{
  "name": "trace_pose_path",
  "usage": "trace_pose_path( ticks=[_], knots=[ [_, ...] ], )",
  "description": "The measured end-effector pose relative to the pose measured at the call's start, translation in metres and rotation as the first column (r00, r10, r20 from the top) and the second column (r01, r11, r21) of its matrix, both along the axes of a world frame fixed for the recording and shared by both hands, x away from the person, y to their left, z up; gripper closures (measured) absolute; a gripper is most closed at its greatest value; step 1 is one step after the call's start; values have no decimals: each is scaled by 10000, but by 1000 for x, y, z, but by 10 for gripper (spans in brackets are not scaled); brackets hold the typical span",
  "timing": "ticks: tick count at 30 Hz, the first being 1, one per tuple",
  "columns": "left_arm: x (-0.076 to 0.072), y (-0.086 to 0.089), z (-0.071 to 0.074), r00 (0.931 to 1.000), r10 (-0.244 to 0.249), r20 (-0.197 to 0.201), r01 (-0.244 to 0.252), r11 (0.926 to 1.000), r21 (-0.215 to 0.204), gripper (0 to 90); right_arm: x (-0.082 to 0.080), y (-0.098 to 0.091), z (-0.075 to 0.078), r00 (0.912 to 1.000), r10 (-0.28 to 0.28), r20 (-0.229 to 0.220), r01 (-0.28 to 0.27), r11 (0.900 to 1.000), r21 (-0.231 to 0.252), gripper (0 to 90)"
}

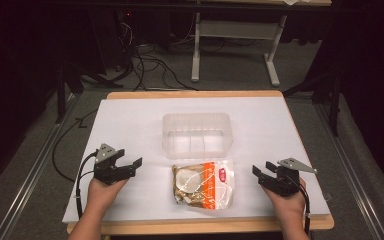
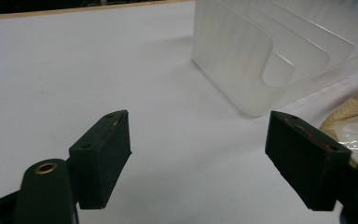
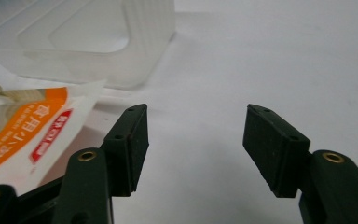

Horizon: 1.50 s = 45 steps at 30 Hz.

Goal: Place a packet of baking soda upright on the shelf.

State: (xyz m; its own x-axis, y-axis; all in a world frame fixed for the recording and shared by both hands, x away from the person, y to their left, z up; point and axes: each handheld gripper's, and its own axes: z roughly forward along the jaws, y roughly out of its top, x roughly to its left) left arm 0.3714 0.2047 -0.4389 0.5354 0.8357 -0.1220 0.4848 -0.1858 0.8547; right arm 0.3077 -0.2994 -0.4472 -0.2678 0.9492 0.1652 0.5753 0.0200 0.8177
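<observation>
Both of my grippers are sitting closest to me at the near edge of the worktop (image 1: 130,110), and I am holding them low over the white surface. My left gripper (image 1: 130,167) is keeping its jaws spread wide with nothing between them, and my right gripper (image 1: 261,173) is likewise released and empty; neither one is touching anything. Between them, just beyond my hands, the snack bag (image 1: 203,184) with its orange stripe is lying flat, apart from both grippers. Just behind it, nearly touching its far edge, the clear plastic container (image 1: 196,135) is standing open and, as far as I can tell, holding nothing. From this layout I am judging that the work is only starting: the bag is not yet picked up, and grasping it, lifting it and setting it inside the container all remain to be done.
</observation>
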Motion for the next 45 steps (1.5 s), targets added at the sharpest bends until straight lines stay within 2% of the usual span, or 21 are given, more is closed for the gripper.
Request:
trace_pose_path(
  ticks=[4,10,13,17,23,26,32,35,38,40,41,45],
  knots=[
    [0,0,0,10000,-4,-13,4,10000,32,227,-4,10,5,9994,293,201,-295,9995,110,363],
    [-1,1,1,10000,73,4,-73,9999,-79,226,-14,39,14,9931,1086,453,-1101,9934,315,299],
    [-3,1,2,10000,36,68,-36,10000,-48,226,-15,52,10,9873,1589,96,-1592,9858,526,275],
    [-2,1,1,10000,52,23,-52,10000,-27,226,-15,69,2,9808,1921,-338,-1904,9806,465,244],
    [-2,0,1,10000,52,39,-52,10000,-4,226,-14,81,-8,9738,2073,-932,-2006,9767,769,233],
    [-3,0,2,10000,44,72,-44,10000,-9,226,-13,83,-11,9722,2100,-1036,-2015,9756,867,236],
    [-2,1,1,10000,48,54,-48,10000,-2,226,-12,90,-18,9659,2261,-1264,-2160,9724,887,285],
    [-2,1,1,9999,84,72,-83,9999,-60,226,-12,93,-22,9594,2464,-1369,-2338,9669,1020,345],
    [-3,1,2,9999,49,94,-48,10000,-38,226,-13,95,-21,9571,2645,-1180,-2533,9621,1012,407],
    [-3,1,2,9999,39,107,-39,10000,-28,226,-14,95,-21,9572,2650,-1163,-2539,9619,1015,426],
    [-2,1,2,10000,43,86,-43,10000,-32,226,-15,95,-20,9596,2606,-1058,-2509,9631,969,496],
    [-2,1,2,10000,56,75,-56,10000,-27,226,-14,92,-19,9635,2509,-935,-2419,9654,976,616]
  ],
)
